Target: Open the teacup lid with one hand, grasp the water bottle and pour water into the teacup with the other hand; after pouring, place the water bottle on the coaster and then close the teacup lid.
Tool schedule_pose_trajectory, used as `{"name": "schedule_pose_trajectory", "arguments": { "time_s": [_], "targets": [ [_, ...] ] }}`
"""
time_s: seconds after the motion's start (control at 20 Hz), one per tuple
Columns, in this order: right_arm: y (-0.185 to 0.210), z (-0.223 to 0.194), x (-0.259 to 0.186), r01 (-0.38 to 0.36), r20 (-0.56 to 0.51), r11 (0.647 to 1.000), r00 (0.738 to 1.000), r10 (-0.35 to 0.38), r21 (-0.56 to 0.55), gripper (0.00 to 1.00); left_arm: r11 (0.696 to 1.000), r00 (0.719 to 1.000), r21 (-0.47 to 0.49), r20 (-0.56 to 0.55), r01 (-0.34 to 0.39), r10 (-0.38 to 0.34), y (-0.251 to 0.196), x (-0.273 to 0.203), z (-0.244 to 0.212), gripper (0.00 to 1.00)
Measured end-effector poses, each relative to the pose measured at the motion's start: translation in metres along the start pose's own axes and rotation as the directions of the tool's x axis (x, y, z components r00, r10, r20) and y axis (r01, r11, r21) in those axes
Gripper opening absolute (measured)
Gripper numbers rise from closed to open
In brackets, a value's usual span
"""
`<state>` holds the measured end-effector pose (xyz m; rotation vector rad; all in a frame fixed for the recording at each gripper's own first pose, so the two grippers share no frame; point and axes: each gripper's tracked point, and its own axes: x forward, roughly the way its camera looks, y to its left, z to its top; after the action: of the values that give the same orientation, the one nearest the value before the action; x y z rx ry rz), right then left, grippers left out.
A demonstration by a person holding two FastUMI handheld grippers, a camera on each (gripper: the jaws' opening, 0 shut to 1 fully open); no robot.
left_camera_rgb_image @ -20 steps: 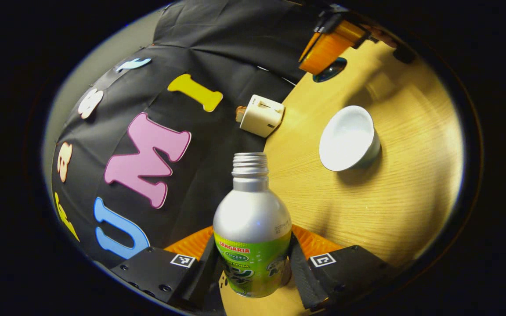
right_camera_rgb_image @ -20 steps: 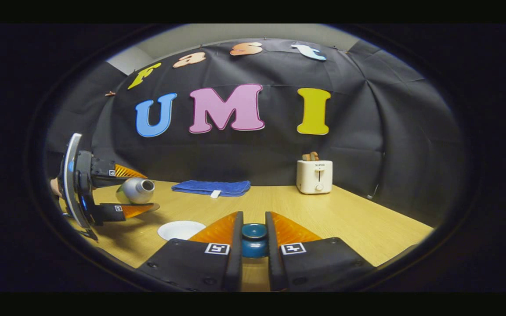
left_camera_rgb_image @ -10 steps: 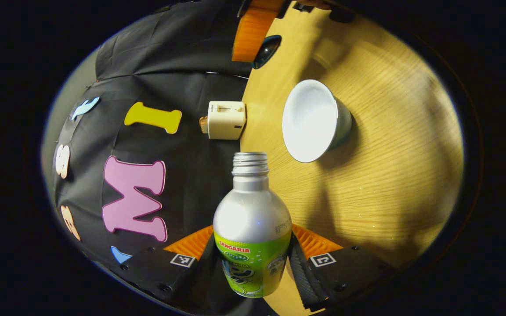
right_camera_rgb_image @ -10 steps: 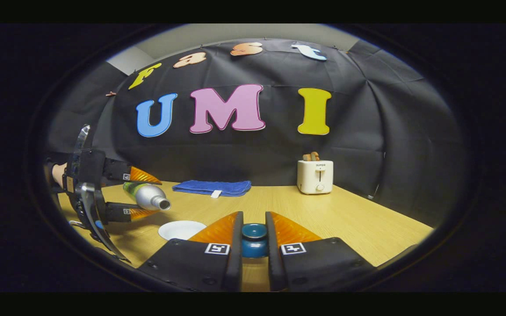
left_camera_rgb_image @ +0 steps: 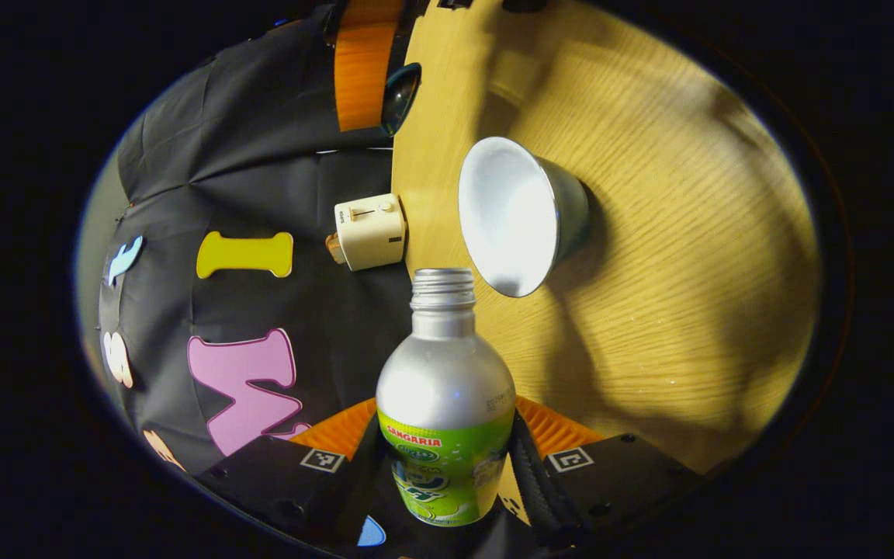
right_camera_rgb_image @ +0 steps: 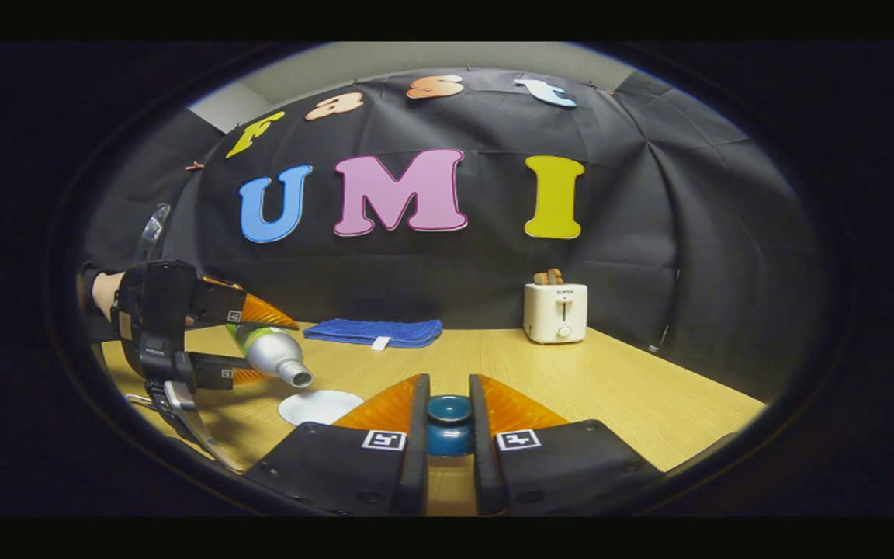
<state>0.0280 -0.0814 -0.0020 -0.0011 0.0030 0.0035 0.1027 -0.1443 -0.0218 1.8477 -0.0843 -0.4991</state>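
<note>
Tipping the bottle (left_camera_rgb_image: 445,404) clamped in my left claw (left_camera_rgb_image: 447,473), its open mouth points down just above the teacup (left_camera_rgb_image: 521,213); my right claw (right_camera_rgb_image: 448,435) grips the lid (right_camera_rgb_image: 448,423) above the desk (right_camera_rgb_image: 610,380).

A silver aluminium water bottle with a green label (left_camera_rgb_image: 445,404) is being gripped on both sides by the left gripper (left_camera_rgb_image: 447,481). Its uncapped threaded mouth is being aimed near the rim of a white-lined open teacup (left_camera_rgb_image: 513,213) on the light wooden table (left_camera_rgb_image: 672,295). A cream toaster (left_camera_rgb_image: 369,231) is being seen against the wall.
</note>
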Motion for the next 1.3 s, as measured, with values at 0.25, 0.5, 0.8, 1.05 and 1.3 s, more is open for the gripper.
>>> {"name": "schedule_pose_trajectory", "arguments": {
  "time_s": [0.25,0.5,0.8,1.05,1.3],
  "targets": [
    [0.0,0.0,0.0,0.0,0.0,1.0,1.0,0.0,0.0,0.28,0.998,1.0,0.063,-0.023,0.009,-0.007,0.006,-0.002,-0.003,0.8],
    [0.0,0.0,-0.001,0.0,0.0,1.0,1.0,0.0,0.0,0.28,0.991,1.0,0.129,-0.028,0.017,-0.013,0.01,-0.005,-0.001,0.8],
    [0.0,0.0,-0.001,0.0,0.0,1.0,1.0,0.0,-0.001,0.28,0.979,0.999,0.2,-0.032,0.027,-0.021,0.014,-0.005,0.002,0.8],
    [0.0,0.0,-0.001,0.001,0.0,1.0,1.0,-0.001,-0.001,0.28,0.961,0.999,0.272,-0.033,0.042,-0.034,0.017,-0.004,0.007,0.8],
    [0.0,0.0,0.0,0.0,0.0,1.0,1.0,0.0,0.0,0.31,0.948,0.999,0.316,-0.034,0.039,-0.029,0.021,-0.003,0.009,0.8]
  ]
}}
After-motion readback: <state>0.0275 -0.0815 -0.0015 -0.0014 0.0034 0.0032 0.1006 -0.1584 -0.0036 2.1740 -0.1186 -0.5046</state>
